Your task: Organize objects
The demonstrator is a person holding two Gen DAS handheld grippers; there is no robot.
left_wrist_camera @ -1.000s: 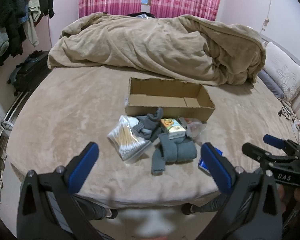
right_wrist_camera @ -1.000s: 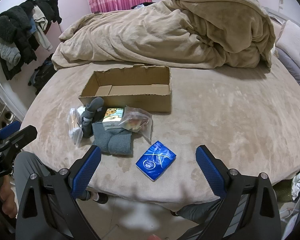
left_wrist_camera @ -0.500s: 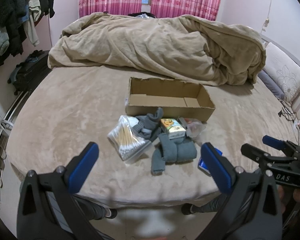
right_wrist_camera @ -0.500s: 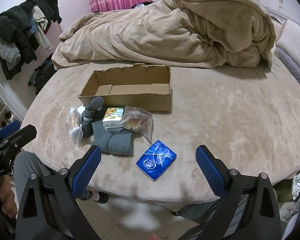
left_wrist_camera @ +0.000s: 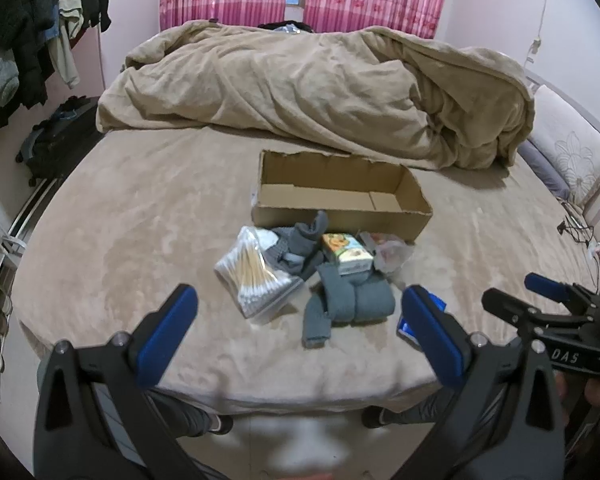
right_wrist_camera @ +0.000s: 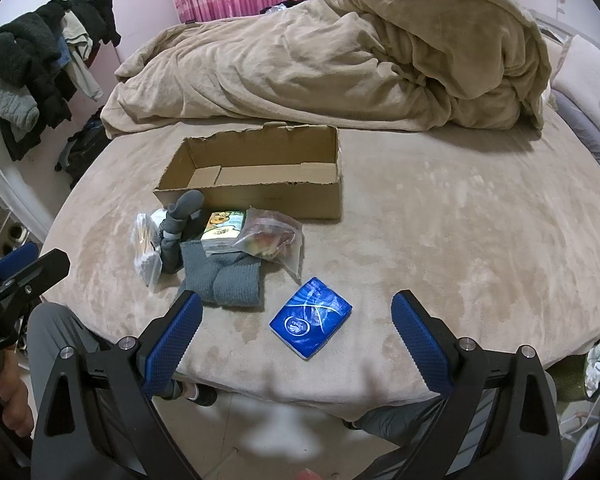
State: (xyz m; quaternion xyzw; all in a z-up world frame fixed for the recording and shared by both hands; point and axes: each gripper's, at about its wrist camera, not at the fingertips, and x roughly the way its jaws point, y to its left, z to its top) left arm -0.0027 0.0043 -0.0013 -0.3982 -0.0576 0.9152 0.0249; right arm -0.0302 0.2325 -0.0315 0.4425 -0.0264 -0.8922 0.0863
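Note:
An open empty cardboard box sits on the bed. In front of it lies a pile: a bag of cotton swabs, grey socks, a small printed carton and a clear bag of snacks. A blue tissue pack lies apart, nearest the bed edge, partly hidden in the left wrist view. My left gripper and right gripper are both open and empty, held off the bed's near edge.
A rumpled tan duvet covers the far half of the bed. Pillows lie at the right. Clothes hang at the left, with a black bag on the floor.

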